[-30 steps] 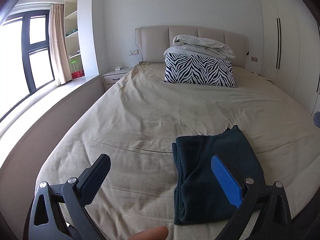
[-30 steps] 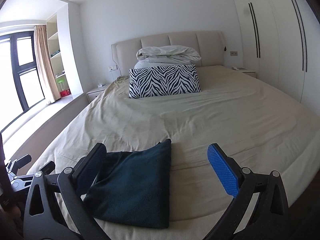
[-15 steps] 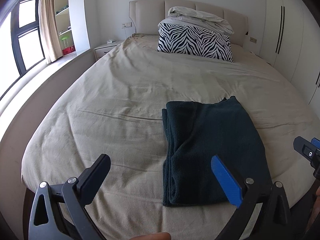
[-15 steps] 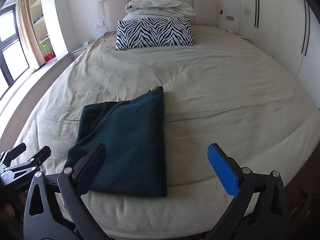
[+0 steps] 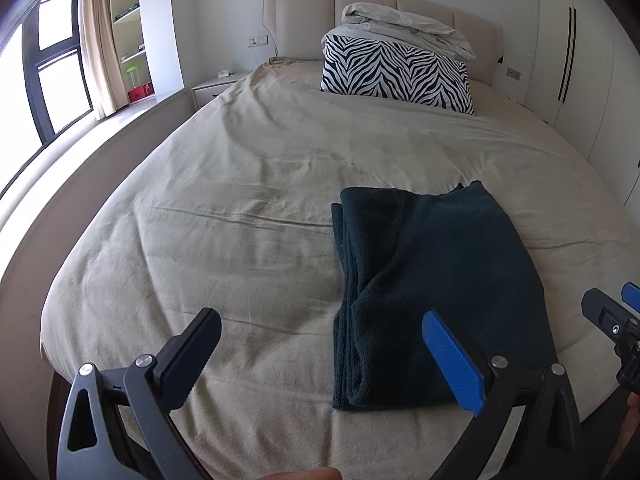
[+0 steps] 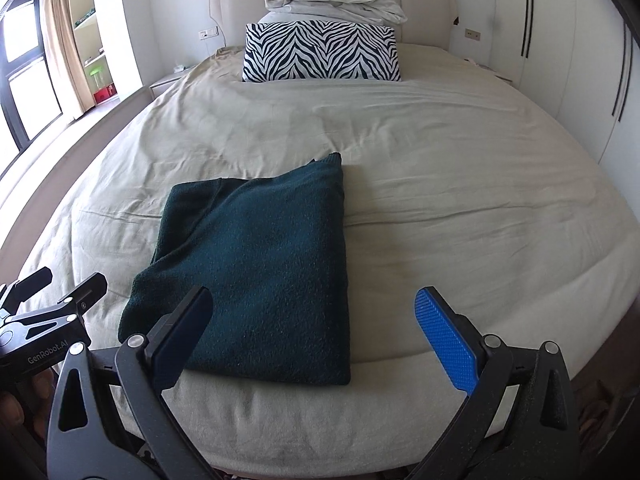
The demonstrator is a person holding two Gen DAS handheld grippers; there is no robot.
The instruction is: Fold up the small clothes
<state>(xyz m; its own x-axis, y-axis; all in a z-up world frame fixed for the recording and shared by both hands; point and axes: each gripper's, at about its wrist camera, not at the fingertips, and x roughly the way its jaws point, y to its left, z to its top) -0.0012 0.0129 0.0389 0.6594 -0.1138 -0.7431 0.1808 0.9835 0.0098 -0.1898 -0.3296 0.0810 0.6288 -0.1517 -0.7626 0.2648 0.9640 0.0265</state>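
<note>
A dark green garment [image 5: 436, 292] [image 6: 256, 276] lies folded into a rectangle near the foot of the beige bed [image 5: 248, 208] [image 6: 460, 184]. My left gripper [image 5: 320, 354] hovers open above the bed's foot edge, with its blue finger over the garment's near right corner and nothing held. My right gripper [image 6: 314, 334] is open too, its black finger over the garment's near left part. Each gripper shows at the edge of the other's view: the right gripper [image 5: 612, 324] and the left gripper [image 6: 44, 312].
A zebra-striped pillow [image 5: 394, 76] [image 6: 320, 56] with a white folded duvet [image 5: 404, 28] on top stands at the headboard. A nightstand [image 5: 212, 90] and shelves are at far left, a window [image 5: 48, 84] on the left, white wardrobes [image 6: 568, 40] on the right.
Both cameras tilted down from looking across the room toward the bed, then settled. The garment now sits higher and larger in view. It has not moved on the bed.
</note>
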